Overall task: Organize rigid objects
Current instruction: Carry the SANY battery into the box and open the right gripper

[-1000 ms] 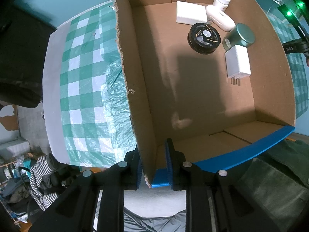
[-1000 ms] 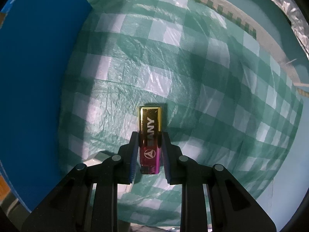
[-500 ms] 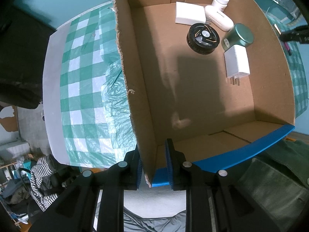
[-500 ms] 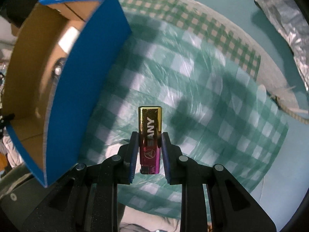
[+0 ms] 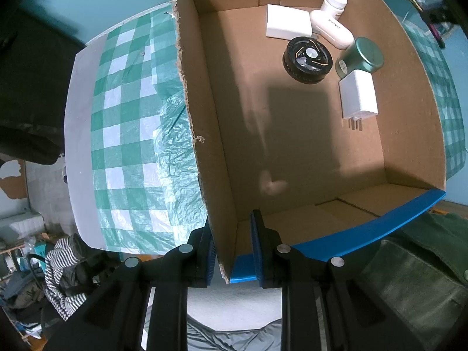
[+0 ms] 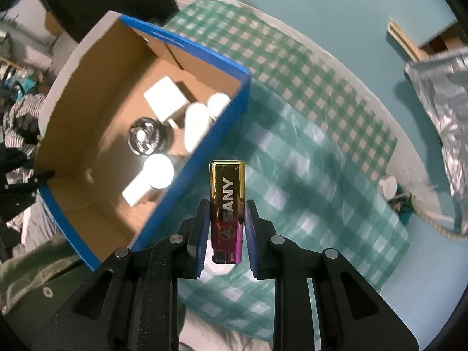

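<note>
On the left, a table (image 5: 79,134) carries a green-and-white checked cloth (image 5: 125,134) under crinkled clear plastic; beyond its near edge lie striped clothes (image 5: 61,263) in a cluttered room. The left gripper (image 5: 232,251) is clamped on the near left corner of a cardboard box (image 5: 204,152) with blue outer walls. Inside, at the far right, sit a flat white box (image 5: 288,25), a white bottle (image 5: 332,3), a white case (image 5: 332,29), a black round tin (image 5: 307,59), a green tin (image 5: 362,56) and a white charger (image 5: 359,96). To the right, the right gripper (image 6: 225,234) pinches a gold-and-pink lighter (image 6: 227,204) above the cloth, just right of the box. The box contents blur in the right view, and crumpled foil (image 6: 441,108) is cut off at the far right
</note>
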{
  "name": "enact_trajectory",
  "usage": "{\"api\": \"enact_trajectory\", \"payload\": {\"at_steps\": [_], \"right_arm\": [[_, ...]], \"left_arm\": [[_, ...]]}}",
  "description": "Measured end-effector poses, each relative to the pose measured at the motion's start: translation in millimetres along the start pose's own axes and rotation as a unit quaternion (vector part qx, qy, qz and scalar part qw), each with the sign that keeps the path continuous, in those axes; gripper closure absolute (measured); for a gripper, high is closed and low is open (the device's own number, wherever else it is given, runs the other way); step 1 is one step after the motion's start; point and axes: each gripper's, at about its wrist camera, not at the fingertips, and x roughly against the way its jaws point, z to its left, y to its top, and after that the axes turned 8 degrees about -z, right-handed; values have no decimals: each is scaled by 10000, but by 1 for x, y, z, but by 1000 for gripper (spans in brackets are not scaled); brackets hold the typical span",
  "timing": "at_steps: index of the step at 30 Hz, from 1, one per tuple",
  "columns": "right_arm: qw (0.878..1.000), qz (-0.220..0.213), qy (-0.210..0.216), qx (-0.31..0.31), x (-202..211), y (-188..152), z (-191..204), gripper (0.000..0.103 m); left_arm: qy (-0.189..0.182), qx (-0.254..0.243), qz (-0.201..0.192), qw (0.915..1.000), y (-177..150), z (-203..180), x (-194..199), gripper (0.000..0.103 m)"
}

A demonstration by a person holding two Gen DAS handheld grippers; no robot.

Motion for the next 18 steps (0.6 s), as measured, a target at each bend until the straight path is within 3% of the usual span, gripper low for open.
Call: {"api": "enact_trajectory", "payload": {"at_steps": [18], "right_arm": [[9970,108,137,750,-33,61,45,81]], "left_arm": [[-11,80,-25,10000,-1,2,1,82]]}}
